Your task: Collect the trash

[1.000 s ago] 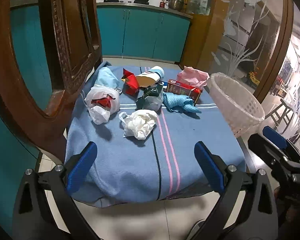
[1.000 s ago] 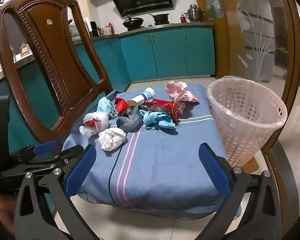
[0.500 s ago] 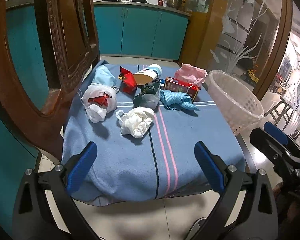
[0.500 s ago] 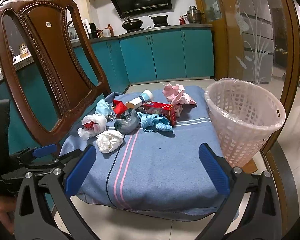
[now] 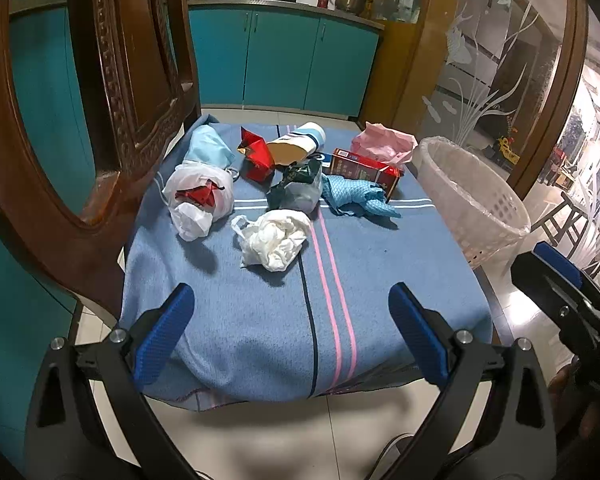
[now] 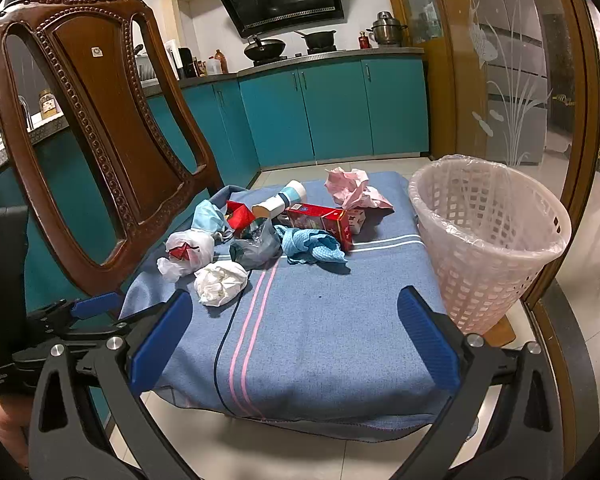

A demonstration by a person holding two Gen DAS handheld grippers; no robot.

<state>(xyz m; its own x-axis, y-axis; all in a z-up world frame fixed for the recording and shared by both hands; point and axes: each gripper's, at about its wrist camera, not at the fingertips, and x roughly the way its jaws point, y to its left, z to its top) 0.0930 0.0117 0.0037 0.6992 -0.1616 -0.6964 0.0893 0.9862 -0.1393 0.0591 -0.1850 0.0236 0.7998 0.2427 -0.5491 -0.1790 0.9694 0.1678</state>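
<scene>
The trash lies clustered at the worktop's far-left part; the bin stands at its right edge. Both tools, left and right, are spread and empty off the near edge. Start with the nearest white wad; pinch centrally. A blue cloth covers the worktop; teal cabinets stand behind.

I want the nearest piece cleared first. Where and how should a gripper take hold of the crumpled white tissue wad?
Probably pinch the crumpled white tissue wad across its bulging middle, coming from above and the near side. It lies apart from the other trash, soft and lumpy, so the open left gripper can straddle it and squeeze the folds.
</scene>
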